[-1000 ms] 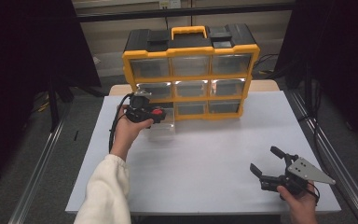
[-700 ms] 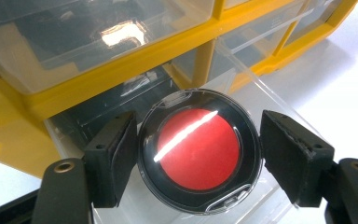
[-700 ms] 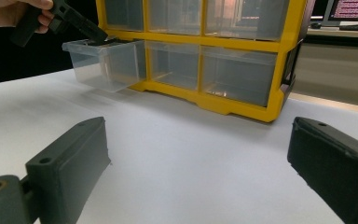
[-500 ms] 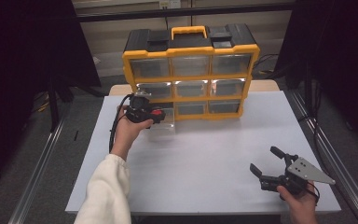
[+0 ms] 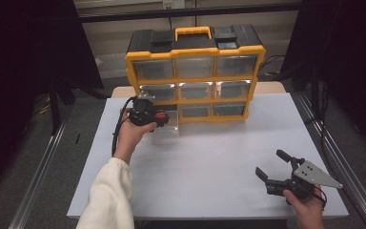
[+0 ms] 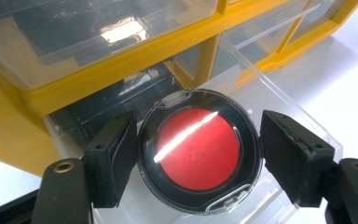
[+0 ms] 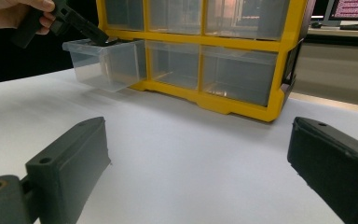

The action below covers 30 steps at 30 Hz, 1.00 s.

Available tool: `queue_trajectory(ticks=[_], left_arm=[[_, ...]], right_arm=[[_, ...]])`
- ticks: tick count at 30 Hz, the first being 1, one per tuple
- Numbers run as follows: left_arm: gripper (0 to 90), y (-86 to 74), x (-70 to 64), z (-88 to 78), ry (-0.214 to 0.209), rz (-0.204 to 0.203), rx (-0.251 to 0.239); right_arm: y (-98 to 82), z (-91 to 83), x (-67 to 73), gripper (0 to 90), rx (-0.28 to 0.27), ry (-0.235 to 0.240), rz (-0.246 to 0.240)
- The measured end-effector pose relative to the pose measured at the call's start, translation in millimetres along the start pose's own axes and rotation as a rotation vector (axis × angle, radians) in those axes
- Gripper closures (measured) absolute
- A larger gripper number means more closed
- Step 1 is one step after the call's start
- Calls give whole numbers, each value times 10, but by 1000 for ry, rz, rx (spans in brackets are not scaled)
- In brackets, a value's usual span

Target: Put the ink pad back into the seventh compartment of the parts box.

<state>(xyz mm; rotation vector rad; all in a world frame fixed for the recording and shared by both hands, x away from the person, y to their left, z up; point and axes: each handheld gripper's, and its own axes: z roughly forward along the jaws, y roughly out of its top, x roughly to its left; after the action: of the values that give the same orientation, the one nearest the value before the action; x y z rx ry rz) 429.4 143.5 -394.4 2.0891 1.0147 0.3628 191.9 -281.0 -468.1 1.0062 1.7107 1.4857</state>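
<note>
A round case (image 6: 198, 151) with a black rim, a clear lid and a red disc inside sits between the jaws of my left gripper (image 6: 198, 140), whose pads touch its two sides. In the high view that gripper (image 5: 158, 117) holds the red case (image 5: 160, 115) over a clear drawer (image 5: 169, 129) pulled out of the bottom left slot of the yellow and black organiser (image 5: 195, 67). The right gripper view shows the left gripper (image 7: 81, 28) at the drawer's rim (image 7: 102, 63). My right gripper (image 5: 270, 163) stands open near the table's front right, nothing between its jaws (image 7: 200, 154).
The organiser has three rows of clear drawers and a yellow handle (image 5: 193, 32) on top; it stands at the back of the white table (image 5: 209, 157). Metal rails (image 5: 333, 162) run along the table's sides. Dark curtains flank the scene.
</note>
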Motion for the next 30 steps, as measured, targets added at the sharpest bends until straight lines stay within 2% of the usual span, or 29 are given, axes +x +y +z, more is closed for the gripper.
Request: queue_trajectory(ticks=[4, 15, 16, 18, 19, 20, 21, 30], left_arm=[[277, 5, -4, -9, -7, -10, -21], [198, -14, -12, -78, -19, -18, -17], [197, -22, -32, -84, -21, -30, -33], [187, -36, -41, -110, -28, -21, -31], [179, -46, -56, -108, -29, -36, -48], [170, -47, -48, -125, -25, -19, -34], [165, -54, -58, -132, -27, -30, -44], [130, -89, -108, -204, -50, -28, -54]], right_arm=[[1, -7, -2, 48, 2, 1, 1], [1, -8, -5, 48, 1, 0, 0], [1, -8, -5, 48, 1, 2, -1], [2, -9, -2, 48, 2, 2, 2], [2, -6, 2, 47, -1, -2, 3], [2, -6, 2, 48, 0, -2, 2], [2, -6, 2, 47, 0, -2, 3], [2, -8, 0, 48, 0, -1, 3]])
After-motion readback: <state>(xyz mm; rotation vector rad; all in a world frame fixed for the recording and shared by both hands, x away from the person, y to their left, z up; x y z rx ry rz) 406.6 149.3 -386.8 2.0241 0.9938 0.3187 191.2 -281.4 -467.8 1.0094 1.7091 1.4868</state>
